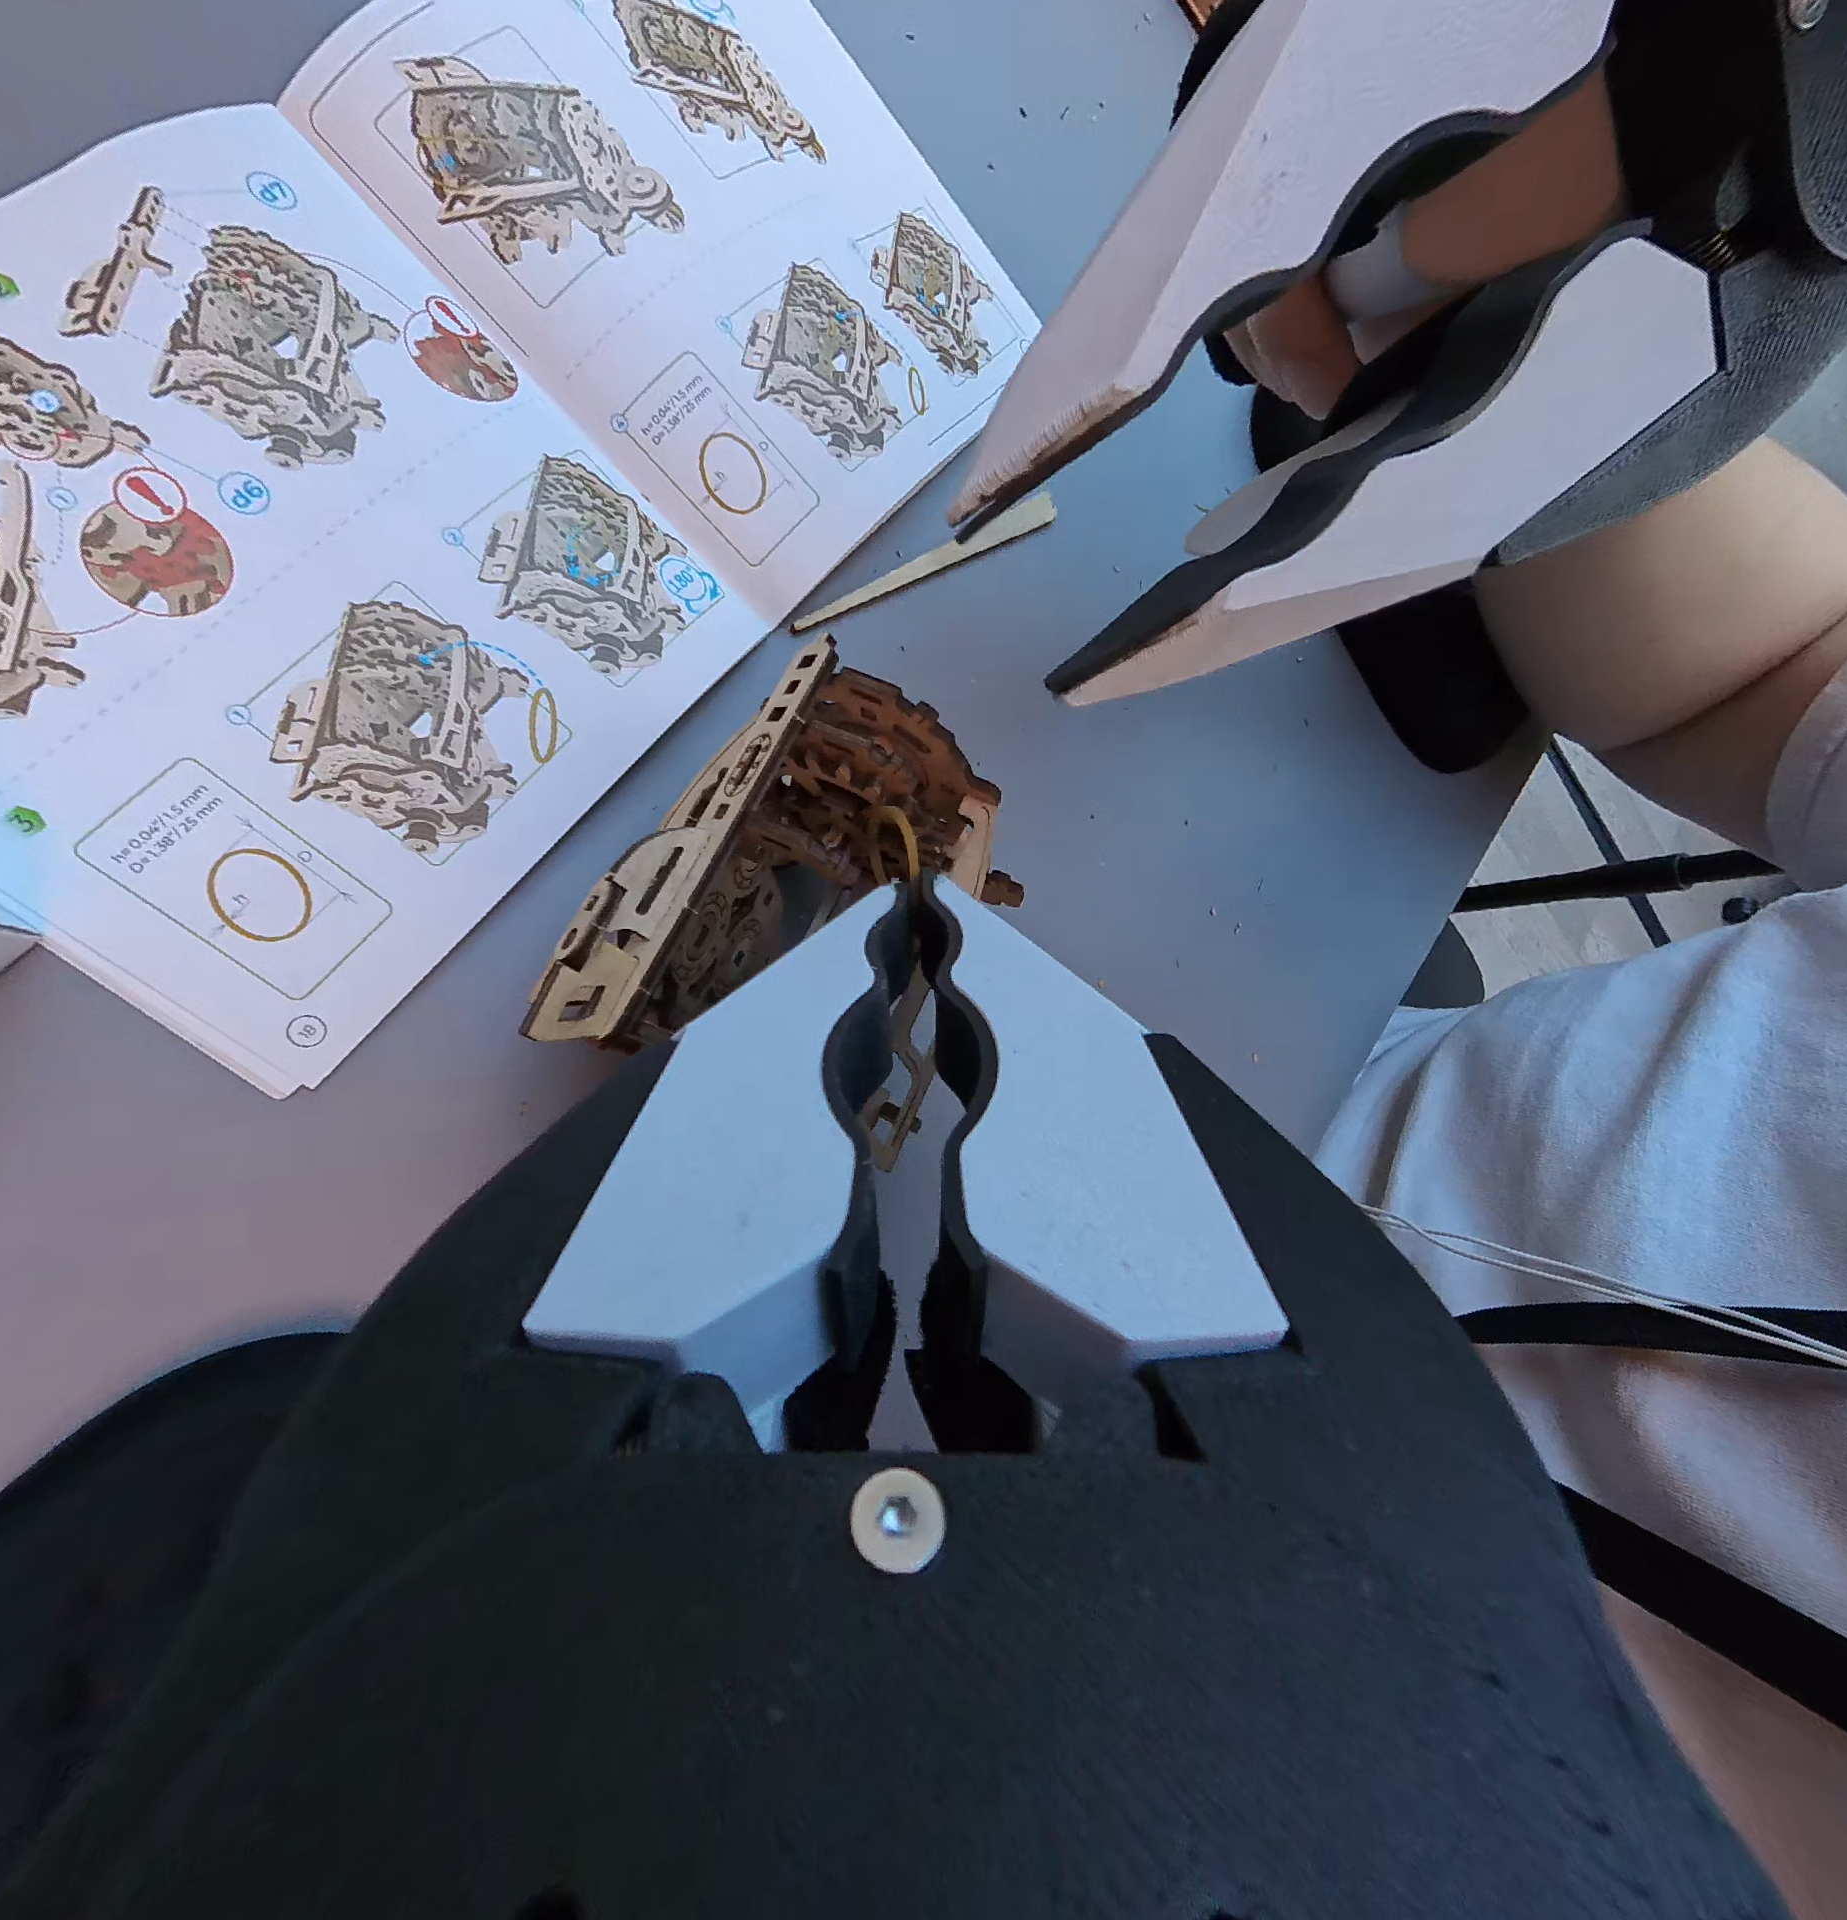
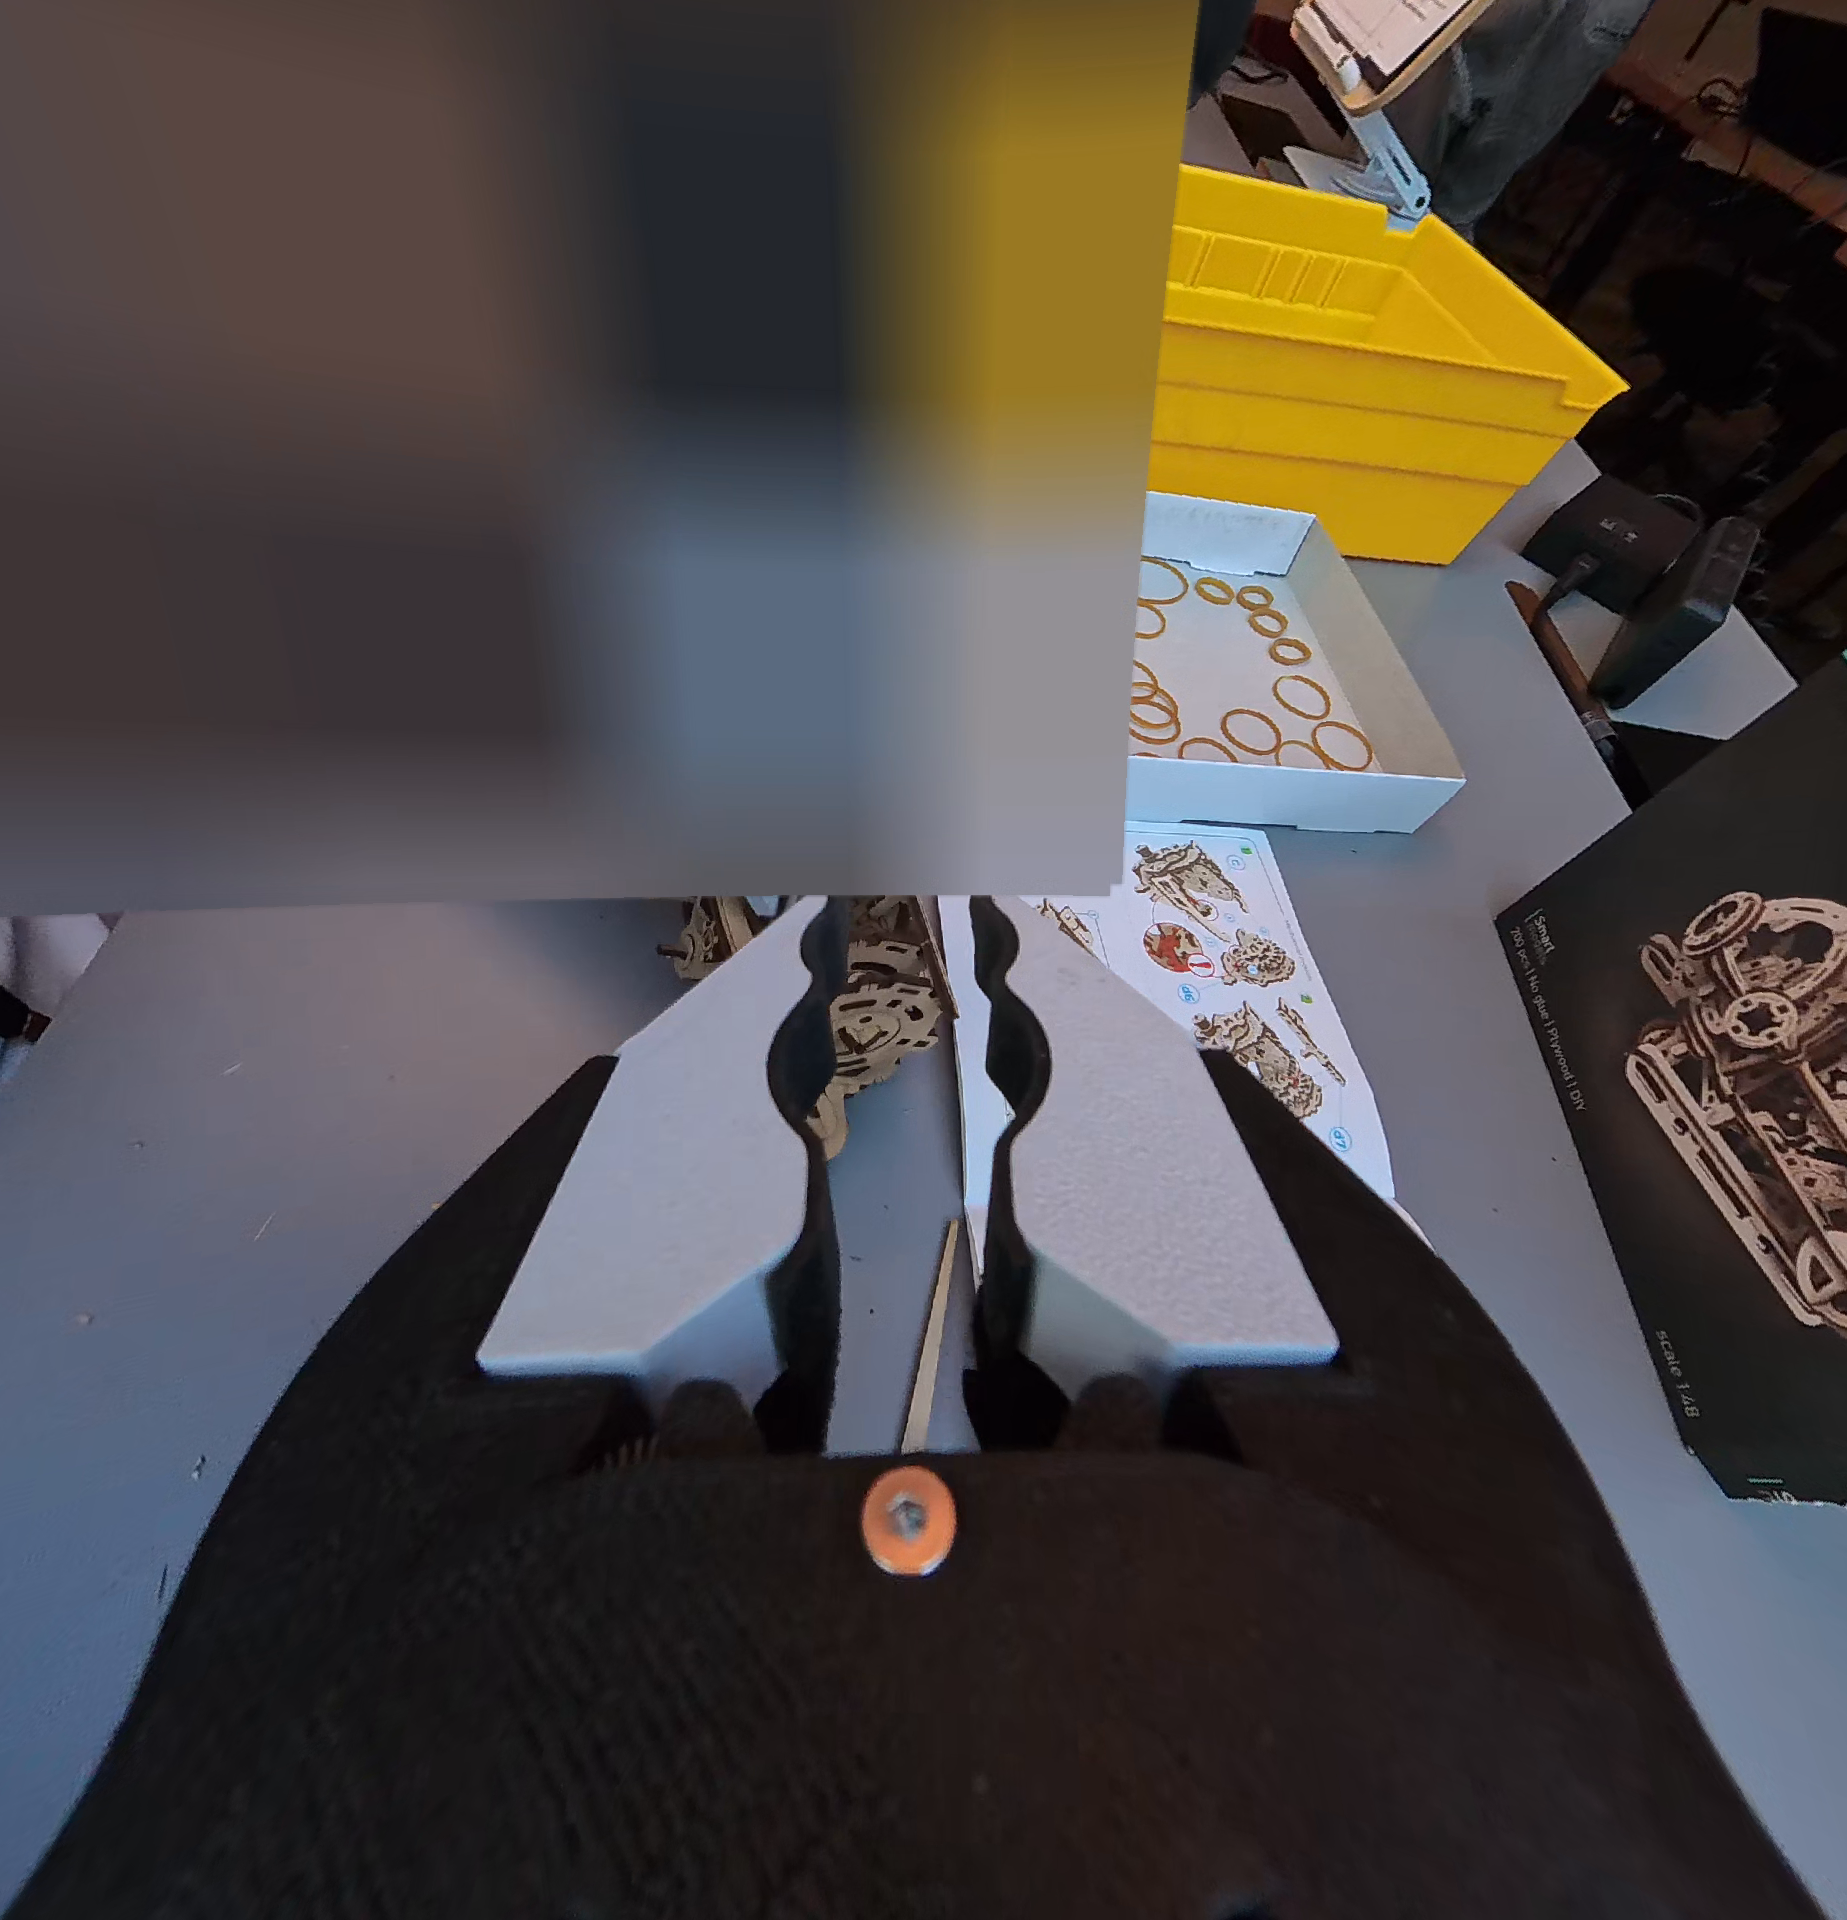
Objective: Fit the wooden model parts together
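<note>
Most of the wooden model (image 1: pixel 794 862) looks built already: I see a dense block of gears and plates lying on its side on the grey table (image 1: pixel 1158 790), just right of the open instruction booklet (image 1: pixel 379 499). From my left wrist view its long axis runs from lower left to upper right, the pale slotted end plate toward the booklet and the darker gear side toward me. My left claw (image 1: pixel 921 894) is pressed together on a yellow rubber band (image 1: pixel 895 836) at its tips, with the band looping up against the gears; a thin wooden piece also sits between the pads farther back. I judge the band step is in progress and not yet seated. Farther right, a slim wooden stick (image 1: pixel 924 577) lies loose on the table, pointing from the booklet's corner toward my right claw (image 1: pixel 1012 597), which hangs over it spread apart and empty. So that stick, at least, looks unfitted.
</note>
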### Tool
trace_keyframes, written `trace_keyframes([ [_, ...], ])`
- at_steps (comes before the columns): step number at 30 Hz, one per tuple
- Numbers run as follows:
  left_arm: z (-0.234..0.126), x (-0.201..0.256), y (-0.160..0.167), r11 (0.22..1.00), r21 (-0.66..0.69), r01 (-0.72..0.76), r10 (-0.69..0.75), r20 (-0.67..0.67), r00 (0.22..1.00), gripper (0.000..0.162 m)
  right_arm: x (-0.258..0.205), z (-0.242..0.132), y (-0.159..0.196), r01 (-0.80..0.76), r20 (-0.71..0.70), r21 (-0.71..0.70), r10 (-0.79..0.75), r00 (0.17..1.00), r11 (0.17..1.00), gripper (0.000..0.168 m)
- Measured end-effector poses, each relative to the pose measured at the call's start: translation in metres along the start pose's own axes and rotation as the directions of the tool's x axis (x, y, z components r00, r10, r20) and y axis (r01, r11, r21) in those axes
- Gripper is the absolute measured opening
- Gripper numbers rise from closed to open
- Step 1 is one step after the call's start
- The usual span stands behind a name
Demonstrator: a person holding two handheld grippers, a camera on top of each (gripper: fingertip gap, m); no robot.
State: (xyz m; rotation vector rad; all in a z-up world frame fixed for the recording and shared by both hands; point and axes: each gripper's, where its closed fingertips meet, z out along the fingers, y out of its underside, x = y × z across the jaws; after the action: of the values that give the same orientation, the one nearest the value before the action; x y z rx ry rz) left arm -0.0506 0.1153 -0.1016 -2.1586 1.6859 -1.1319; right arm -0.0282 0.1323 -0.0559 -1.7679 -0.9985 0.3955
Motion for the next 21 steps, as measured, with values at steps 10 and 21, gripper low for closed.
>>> trace_keyframes([
  [10,-0.004,0.004,0.000,1.000,0.007,0.024,-0.024,-0.045,0.999,0.000,0.000,0.001,0.004,-0.001,-0.007,-0.001,0.001,1.000,1.000,0.022],
  [21,0.002,-0.002,0.003,0.998,-0.018,0.055,-0.056,-0.026,0.998,0.000,-0.001,0.002,0.011,0.028,-0.026,-0.037,-0.029,0.999,0.999,0.022],
])
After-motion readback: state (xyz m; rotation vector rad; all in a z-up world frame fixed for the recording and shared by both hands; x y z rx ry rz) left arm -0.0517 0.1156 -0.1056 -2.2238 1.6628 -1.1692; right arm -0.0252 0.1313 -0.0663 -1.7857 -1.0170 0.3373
